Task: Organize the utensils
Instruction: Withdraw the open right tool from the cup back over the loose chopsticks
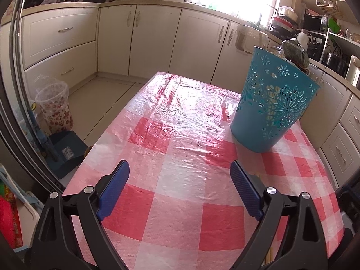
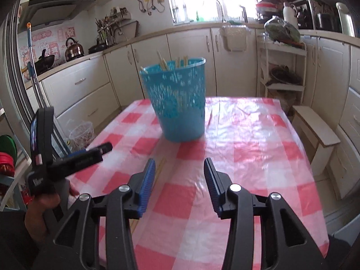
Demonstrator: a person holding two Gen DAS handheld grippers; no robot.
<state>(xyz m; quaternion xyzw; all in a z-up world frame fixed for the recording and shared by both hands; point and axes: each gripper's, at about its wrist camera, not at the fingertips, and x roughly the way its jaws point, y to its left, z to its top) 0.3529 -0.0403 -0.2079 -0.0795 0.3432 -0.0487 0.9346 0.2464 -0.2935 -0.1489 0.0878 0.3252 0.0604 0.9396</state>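
Nearest, the right gripper (image 2: 179, 180) has its jaws partly apart over the checked counter (image 2: 247, 157), gripping nothing; a chopstick (image 2: 157, 173) lies just left of them. Ahead stands the blue basket (image 2: 177, 103) holding chopsticks. The left gripper (image 1: 179, 189) gapes wide, empty.

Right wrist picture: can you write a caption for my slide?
Open right gripper above the checkered tablecloth, facing a blue basket holding chopsticks.

In the right wrist view the basket (image 2: 180, 103) stands on the table (image 2: 258, 139) at 12 o'clock; chopsticks (image 2: 163, 63) stand in it; cabinets (image 2: 186, 51) behind.
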